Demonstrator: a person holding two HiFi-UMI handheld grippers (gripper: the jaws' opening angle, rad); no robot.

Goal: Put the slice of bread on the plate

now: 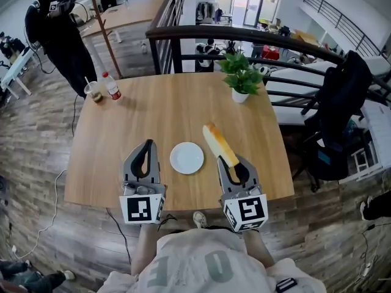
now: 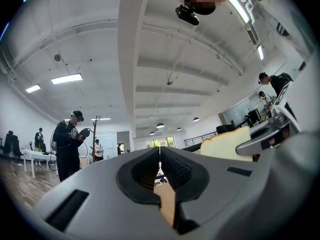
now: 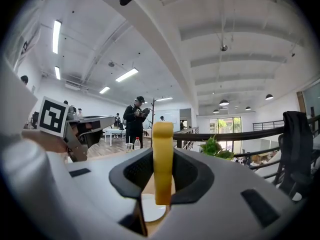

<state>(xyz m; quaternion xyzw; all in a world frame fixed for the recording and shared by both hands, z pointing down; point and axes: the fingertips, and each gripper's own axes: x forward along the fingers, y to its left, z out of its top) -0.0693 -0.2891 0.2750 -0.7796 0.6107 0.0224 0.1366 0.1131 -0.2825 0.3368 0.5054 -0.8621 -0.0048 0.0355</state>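
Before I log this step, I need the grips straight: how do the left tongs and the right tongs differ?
The left tongs are shut with nothing between them; the right tongs are shut on the slice of bread, held on edge. The left tongs sit left of the white plate, the right tongs right of it. Both point forward over the wooden table.

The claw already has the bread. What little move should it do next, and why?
Probably slide the right gripper a little to its left, until the slice of bread hangs over the plate. Its jaws are clamped on the slice, which sticks out beside the plate's right edge, not above it, so letting go now would likely miss.
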